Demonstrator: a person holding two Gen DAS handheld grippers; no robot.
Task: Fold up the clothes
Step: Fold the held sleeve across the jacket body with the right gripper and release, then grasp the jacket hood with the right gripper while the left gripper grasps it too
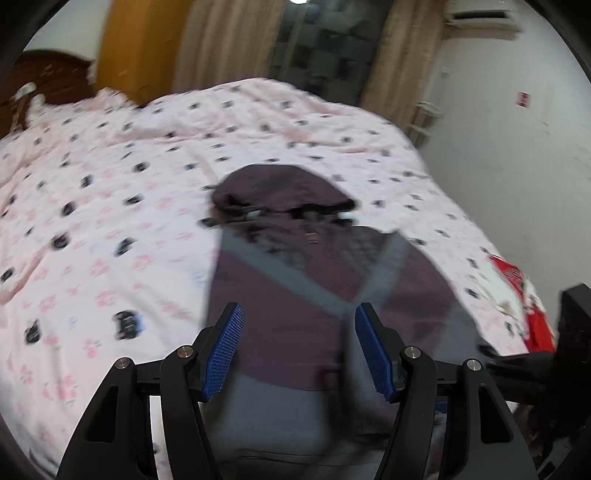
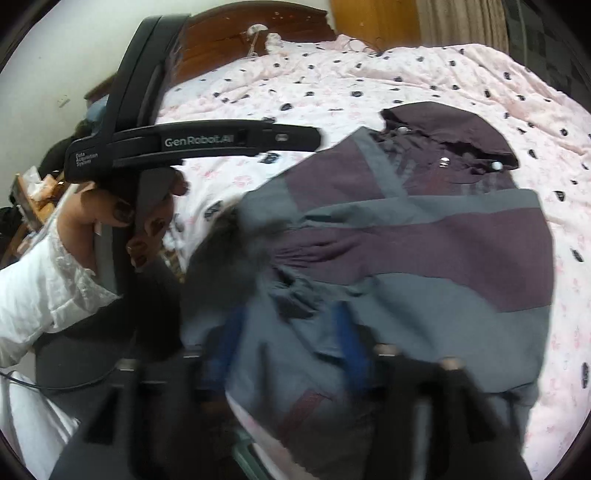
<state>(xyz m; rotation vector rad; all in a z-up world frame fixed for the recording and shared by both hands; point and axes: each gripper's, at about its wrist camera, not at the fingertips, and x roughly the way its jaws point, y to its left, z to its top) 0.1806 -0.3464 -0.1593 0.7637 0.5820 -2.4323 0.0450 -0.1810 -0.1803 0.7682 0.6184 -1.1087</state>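
Note:
A purple and grey hooded jacket [image 1: 295, 280] lies spread on the bed, its hood [image 1: 280, 188] at the far end. My left gripper [image 1: 299, 343] hovers over the jacket's near half, open, blue pads well apart and nothing between them. In the right wrist view the jacket [image 2: 424, 240] is partly folded, with rumpled grey cloth near the camera. My right gripper [image 2: 290, 332] is blurred, its blue pads apart, astride loose grey fabric without pressing on it. A hand [image 2: 122, 218] in a white sleeve [image 2: 44, 280] holds the left gripper's black body [image 2: 199, 140] at the jacket's left side.
The bed has a pink patterned cover [image 1: 110, 184] and a dark wooden headboard [image 2: 240, 33] at its far end. A red item [image 1: 524, 306] lies at the bed's right edge. Curtains [image 1: 221, 40] and a white wall [image 1: 498, 147] stand beyond.

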